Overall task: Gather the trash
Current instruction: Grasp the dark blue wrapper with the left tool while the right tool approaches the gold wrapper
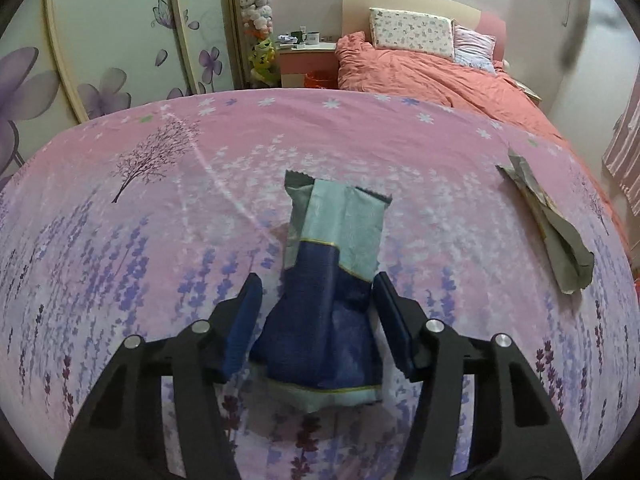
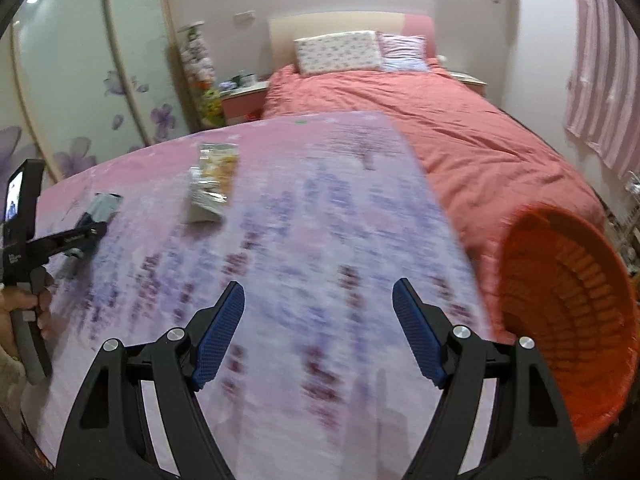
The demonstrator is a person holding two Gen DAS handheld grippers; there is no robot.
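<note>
A blue and pale teal snack wrapper point(image 1: 328, 280) lies on the pink floral cloth point(image 1: 160, 220). My left gripper point(image 1: 318, 300) is open with its jaws either side of the wrapper's blue end, not closed on it. A second, grey and yellow wrapper point(image 1: 548, 220) lies at the right; it also shows in the right wrist view point(image 2: 212, 180). My right gripper point(image 2: 318, 312) is open and empty above the cloth. An orange basket point(image 2: 568, 312) lies on its side to its right. In the right wrist view the left gripper point(image 2: 86, 228) shows by the blue wrapper point(image 2: 105, 205).
A bed with a coral duvet point(image 2: 460, 128) and pillows point(image 2: 340, 54) lies beyond the cloth-covered surface. A nightstand with mugs point(image 1: 306, 46) and wardrobe doors with purple flowers point(image 1: 100, 40) stand at the back left. Striped curtains point(image 2: 604, 80) hang at the right.
</note>
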